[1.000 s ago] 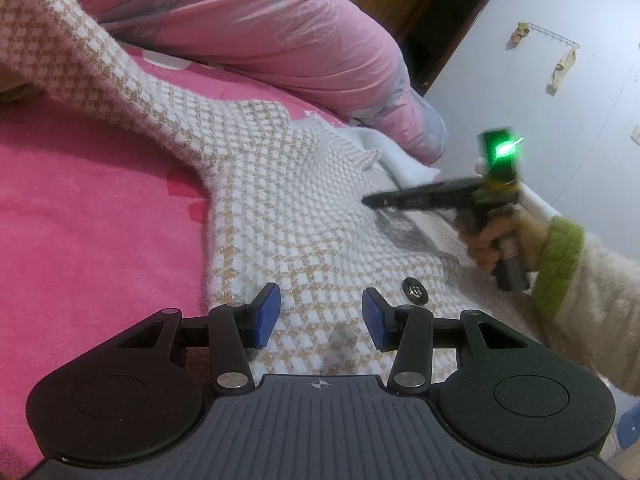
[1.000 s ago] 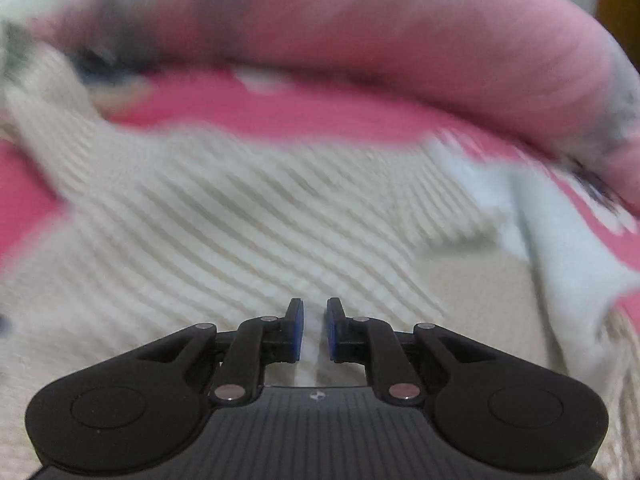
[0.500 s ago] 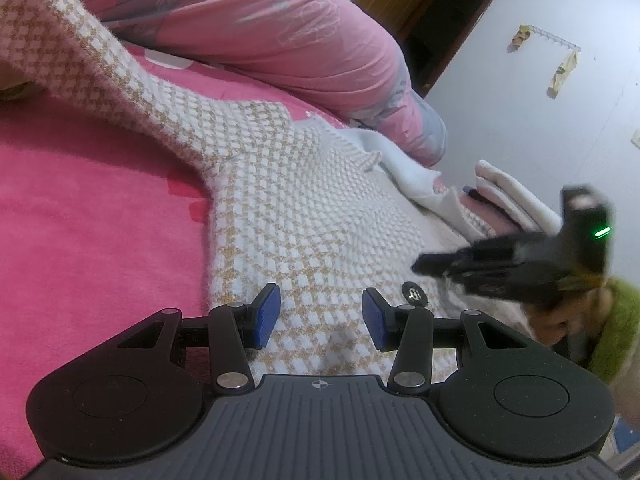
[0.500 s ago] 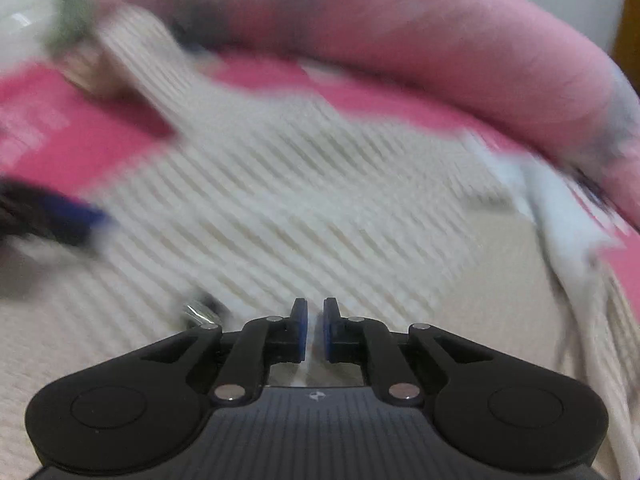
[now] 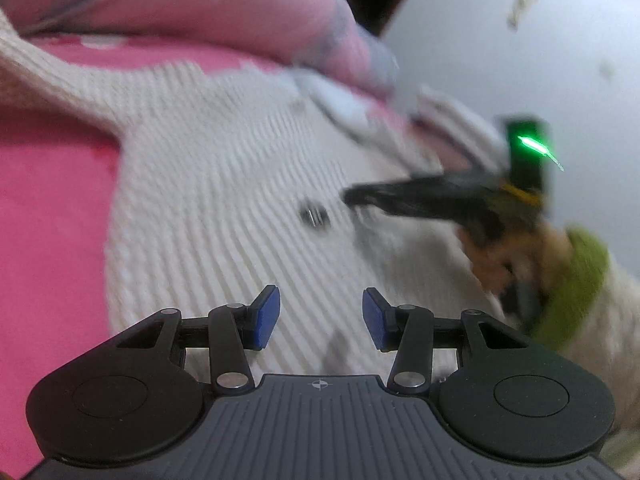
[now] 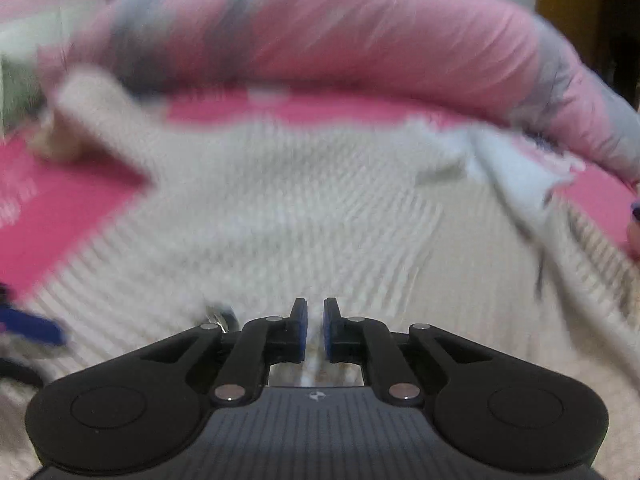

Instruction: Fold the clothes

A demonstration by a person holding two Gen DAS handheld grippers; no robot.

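Sweater (image 5: 224, 184), cream knit with a dark button (image 5: 314, 216) on its front, lies spread on the pink bed (image 5: 48, 216), one sleeve (image 5: 60, 80) stretched away toward the rolled pink quilt (image 5: 200, 4). By the look of it, folding has hardly begun: the body lies flat and open, that sleeve is still extended, and no clean fold line shows anywhere. Both views are blurred, so finer creases cannot be judged.

The left hand-held gripper (image 5: 321, 322) hovers low over the sweater's near part with its jaws about half apart and nothing between the pads. The right hand-held gripper (image 6: 315, 330) has its jaws nearly together, only a thin slit between the blue pads; no cloth is visible in that slit, so it appears to hold nothing. In the left view it reaches over the sweater just beside the button, carried by a hand (image 5: 516, 256) in a green cuff (image 5: 576, 280).

What is left, as I judge it, is nearly everything: bringing the sleeves in, then doubling the body over.
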